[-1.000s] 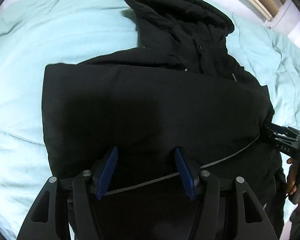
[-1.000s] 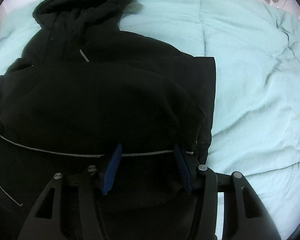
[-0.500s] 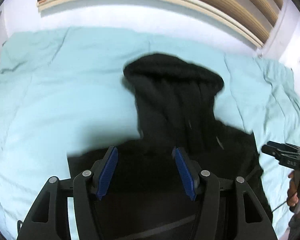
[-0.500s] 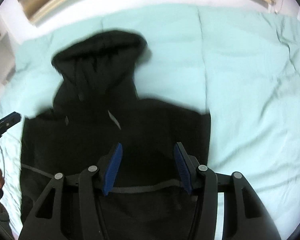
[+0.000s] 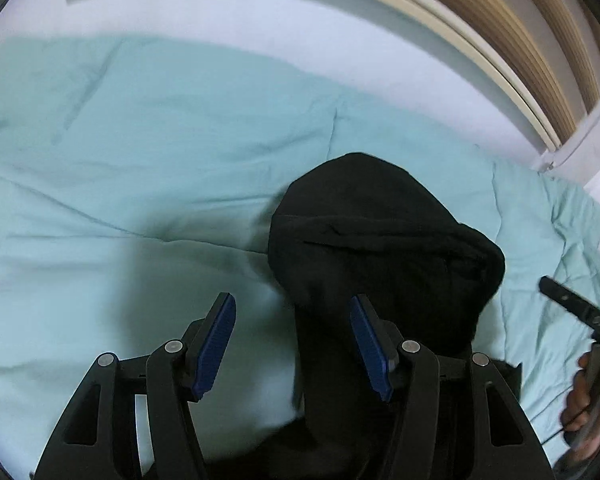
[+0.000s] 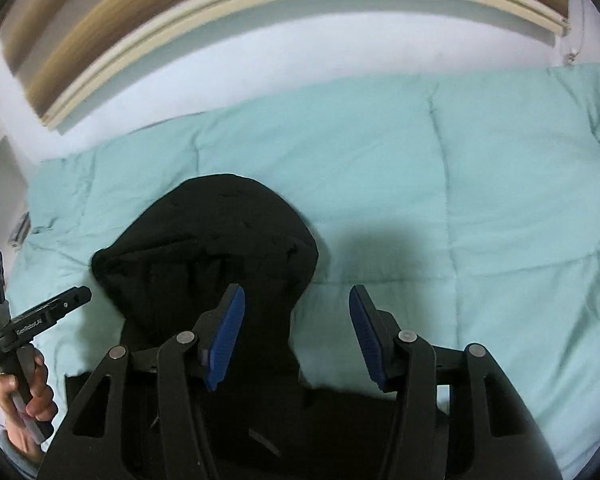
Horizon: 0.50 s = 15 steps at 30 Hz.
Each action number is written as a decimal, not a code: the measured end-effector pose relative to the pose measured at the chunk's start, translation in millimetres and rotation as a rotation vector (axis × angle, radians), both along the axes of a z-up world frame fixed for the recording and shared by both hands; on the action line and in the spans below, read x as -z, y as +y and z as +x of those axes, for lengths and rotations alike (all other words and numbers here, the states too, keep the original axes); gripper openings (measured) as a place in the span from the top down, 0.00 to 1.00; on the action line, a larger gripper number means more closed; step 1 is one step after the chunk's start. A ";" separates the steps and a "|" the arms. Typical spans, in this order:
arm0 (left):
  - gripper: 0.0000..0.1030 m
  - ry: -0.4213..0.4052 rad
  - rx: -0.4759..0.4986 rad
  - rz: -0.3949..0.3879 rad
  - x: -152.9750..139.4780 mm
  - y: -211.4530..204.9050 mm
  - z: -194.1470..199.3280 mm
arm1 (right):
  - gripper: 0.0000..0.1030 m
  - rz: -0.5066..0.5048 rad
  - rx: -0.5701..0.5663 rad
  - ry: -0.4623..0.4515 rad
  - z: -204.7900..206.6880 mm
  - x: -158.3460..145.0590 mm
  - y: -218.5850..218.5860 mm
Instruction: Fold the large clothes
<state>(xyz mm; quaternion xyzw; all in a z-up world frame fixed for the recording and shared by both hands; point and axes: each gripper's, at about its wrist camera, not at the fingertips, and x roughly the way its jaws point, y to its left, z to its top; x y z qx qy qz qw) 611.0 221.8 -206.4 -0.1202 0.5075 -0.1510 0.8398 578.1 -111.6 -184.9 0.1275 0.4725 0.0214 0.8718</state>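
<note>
Both tools, left (image 5: 292, 346) and right (image 6: 296, 336), gape empty over black hooded jacket (image 6: 212, 248) on bed (image 6: 440, 184). Between folds; next, hood (image 5: 380, 232) likely folds down.

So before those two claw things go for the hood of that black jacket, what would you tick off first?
1. Left gripper empty, jaws apart: ok.
2. Right gripper empty, jaws apart: ok; they have just been opening slightly, with nothing between them.
3. Hood of the black jacket in full view, nothing lying on it: ok.
4. Jacket body folded square below the hood: cannot tell, the grippers hide most of it.
5. Teal duvet beside the hood free of other things: ok.
6. Grippers apart from each other: ok, each shows at the edge of the other's view.
</note>
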 end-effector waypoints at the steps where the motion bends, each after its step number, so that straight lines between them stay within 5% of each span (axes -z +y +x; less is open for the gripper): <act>1: 0.40 0.017 0.005 -0.042 9.0 2.5 9.4 | 0.45 -0.001 -0.004 0.012 6.5 6.6 0.3; 9: 0.43 0.009 -0.016 -0.112 38.9 2.0 36.0 | 0.45 -0.030 -0.059 0.086 36.3 57.7 15.0; 10: 0.68 -0.006 -0.018 -0.092 39.3 -1.0 36.3 | 0.48 -0.033 -0.067 0.092 40.3 62.9 17.4; 11: 0.88 -0.011 -0.017 -0.077 39.8 -2.5 37.3 | 0.55 -0.044 -0.067 0.094 43.7 68.3 19.7; 13: 0.91 -0.047 -0.040 -0.106 31.9 3.2 33.2 | 0.88 -0.094 -0.043 0.078 42.3 66.6 19.0; 15: 0.91 -0.096 -0.055 -0.170 16.8 18.2 25.0 | 0.92 -0.045 -0.032 0.025 33.3 56.3 6.1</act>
